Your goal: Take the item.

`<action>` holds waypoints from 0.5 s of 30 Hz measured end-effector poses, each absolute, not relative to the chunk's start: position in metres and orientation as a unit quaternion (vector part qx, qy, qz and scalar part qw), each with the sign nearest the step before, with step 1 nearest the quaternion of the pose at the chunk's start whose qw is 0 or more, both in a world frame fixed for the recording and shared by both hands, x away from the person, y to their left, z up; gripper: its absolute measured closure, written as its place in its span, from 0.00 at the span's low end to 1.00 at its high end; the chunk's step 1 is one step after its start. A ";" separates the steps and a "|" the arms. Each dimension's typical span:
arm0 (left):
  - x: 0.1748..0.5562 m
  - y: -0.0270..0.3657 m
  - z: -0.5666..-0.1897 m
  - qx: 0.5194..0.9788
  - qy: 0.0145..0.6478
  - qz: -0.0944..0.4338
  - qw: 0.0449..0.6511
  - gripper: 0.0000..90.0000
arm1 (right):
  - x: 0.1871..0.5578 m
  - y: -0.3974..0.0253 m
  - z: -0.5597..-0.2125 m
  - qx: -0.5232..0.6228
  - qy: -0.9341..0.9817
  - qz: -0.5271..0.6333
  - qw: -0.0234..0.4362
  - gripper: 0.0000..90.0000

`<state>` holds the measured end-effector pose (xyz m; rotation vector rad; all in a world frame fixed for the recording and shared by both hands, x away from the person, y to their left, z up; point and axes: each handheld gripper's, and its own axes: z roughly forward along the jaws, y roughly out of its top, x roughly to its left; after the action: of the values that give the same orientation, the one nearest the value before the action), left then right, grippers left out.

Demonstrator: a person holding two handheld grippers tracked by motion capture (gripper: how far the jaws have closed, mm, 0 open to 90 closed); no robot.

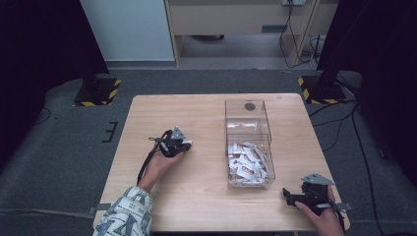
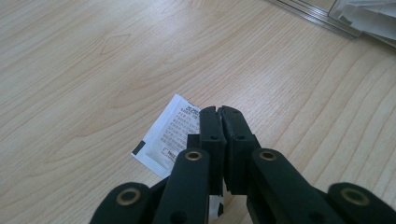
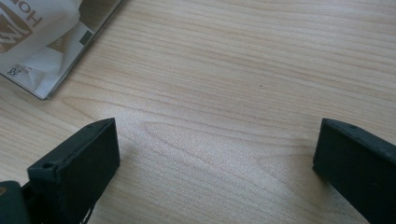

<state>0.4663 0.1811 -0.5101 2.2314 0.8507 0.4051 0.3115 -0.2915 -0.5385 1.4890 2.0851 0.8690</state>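
The wooden surface (image 1: 196, 196) carries everything here, pale and square-edged, standing on a grey floor. On its right half stands a clear plastic box (image 1: 248, 110), long and open-topped, its near end heaped with white sachets (image 1: 247, 164) while its far end looks bare.

The person's left forearm, in a patterned sleeve (image 1: 125, 212), comes in at the lower left of the high view, and the hand grips the left tool (image 1: 186, 145) to the left of the box, near the middle of the surface. In the left gripper view the left tool (image 2: 219, 112) has its jaws pressed together on the edge of a single white sachet (image 2: 167, 135); the packet sticks out to the left of the jaws, its printed side up, low over the wood, though whether it touches the wood is hard to say. A corner of the box and its heap shows at the upper right there.

The right tool (image 1: 286, 195) sits at the near right corner of the surface, just beyond the near end of the box. In the right gripper view the right tool (image 3: 217, 149) has its jaws spread wide with bare wood between them, gripping nothing, and the box's corner lies at the upper left
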 end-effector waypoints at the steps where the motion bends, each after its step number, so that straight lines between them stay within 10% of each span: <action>1: 0.466 0.181 -0.510 0.862 0.329 0.156 0.352 0.96 | 0.312 -0.291 -0.539 0.537 0.752 0.314 0.216 0.01; 4: 0.465 0.180 -0.511 0.860 0.330 0.159 0.354 0.92 | 0.312 -0.291 -0.539 0.537 0.752 0.314 0.216 0.01; 15: 0.447 0.189 -0.493 0.841 0.339 0.175 0.384 0.23 | 0.312 -0.291 -0.539 0.537 0.753 0.314 0.217 0.01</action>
<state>0.4466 0.1888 -0.4931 2.1420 0.8643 0.4459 0.3115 -0.2915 -0.5385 1.4883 2.0851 0.8689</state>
